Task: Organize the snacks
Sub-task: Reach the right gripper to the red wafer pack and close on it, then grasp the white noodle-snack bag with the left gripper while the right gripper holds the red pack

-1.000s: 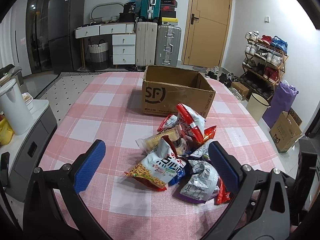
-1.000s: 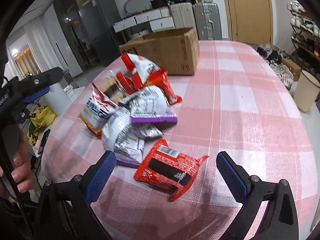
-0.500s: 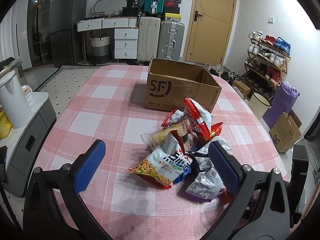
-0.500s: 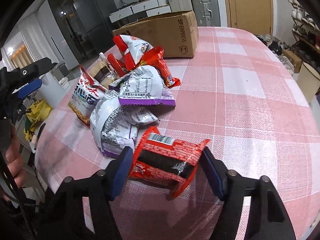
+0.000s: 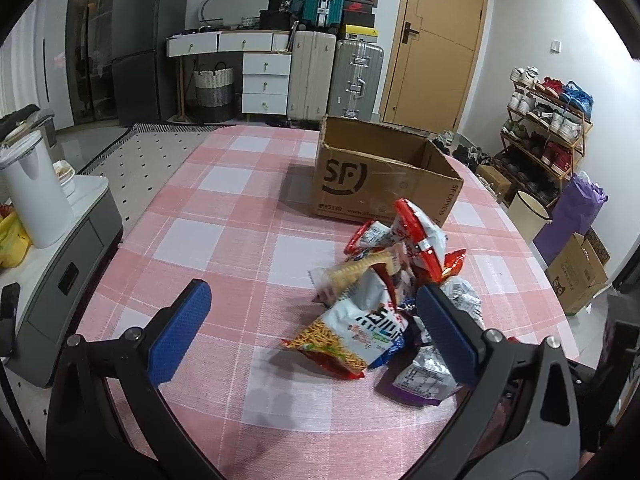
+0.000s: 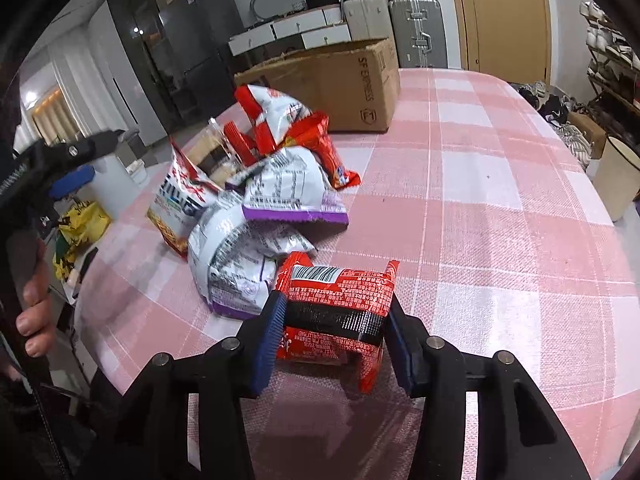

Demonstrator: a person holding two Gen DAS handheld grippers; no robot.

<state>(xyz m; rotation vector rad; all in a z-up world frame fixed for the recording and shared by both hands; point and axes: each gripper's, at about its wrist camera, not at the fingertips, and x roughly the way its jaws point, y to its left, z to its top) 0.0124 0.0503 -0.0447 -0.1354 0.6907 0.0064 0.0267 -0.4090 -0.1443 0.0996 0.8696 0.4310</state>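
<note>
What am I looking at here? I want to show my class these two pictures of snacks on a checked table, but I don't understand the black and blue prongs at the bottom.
No robot here: a person holds a hand-operated claw in each hand, and a wide-angle camera on each looks out along its two blue-padded fingers. One picture is from the left claw, the other from the right claw.

On the pink checked tablecloth lies a pile of snack bags in front of an open cardboard box.

The left claw is open and holds nothing. The right claw is shut on a red snack packet, squeezed between its pads. At the left edge of the right picture you can see the person's hand gripping the other claw.
</note>
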